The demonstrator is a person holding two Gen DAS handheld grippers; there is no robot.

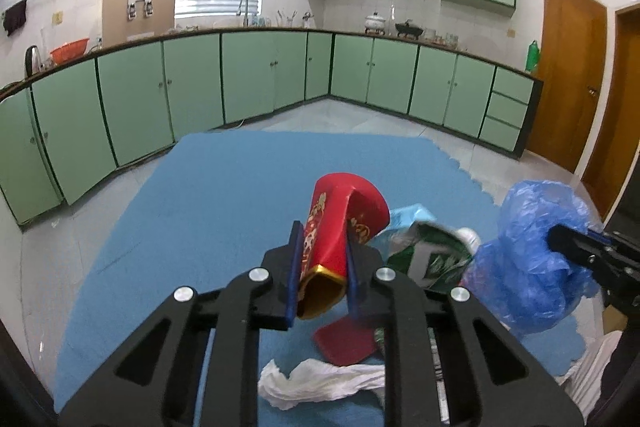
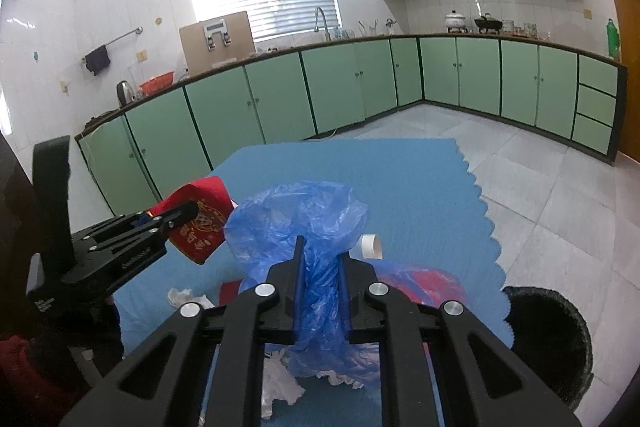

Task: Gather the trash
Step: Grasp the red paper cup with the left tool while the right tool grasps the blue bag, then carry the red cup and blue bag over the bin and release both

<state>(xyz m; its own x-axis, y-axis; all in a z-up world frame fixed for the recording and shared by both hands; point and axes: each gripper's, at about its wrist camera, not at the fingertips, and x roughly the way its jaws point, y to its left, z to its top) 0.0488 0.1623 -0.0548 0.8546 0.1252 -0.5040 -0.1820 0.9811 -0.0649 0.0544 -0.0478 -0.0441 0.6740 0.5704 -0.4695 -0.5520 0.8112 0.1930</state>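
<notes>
My left gripper (image 1: 323, 239) is shut on a red paper box with gold print (image 1: 352, 203), lifted off the blue mat (image 1: 220, 195). The right wrist view shows the same box (image 2: 204, 227) in the left gripper (image 2: 188, 213) at the left. My right gripper (image 2: 320, 247) is shut on a crumpled blue plastic bag (image 2: 296, 215), which bulges above its fingertips. In the left wrist view that bag (image 1: 528, 259) hangs at the right with the right gripper (image 1: 560, 241) pinching it. Below lie a green-and-white packet (image 1: 432, 255), a flat red card (image 1: 344, 343) and a white tissue (image 1: 320, 379).
A black-lined bin (image 2: 552, 339) stands on the tiled floor by the mat's right edge. A white roll (image 2: 370, 245) and more wrappers (image 2: 424, 283) lie on the mat. Green cabinets (image 2: 280, 99) line the far walls, and a wooden door (image 1: 568, 67) is at the right.
</notes>
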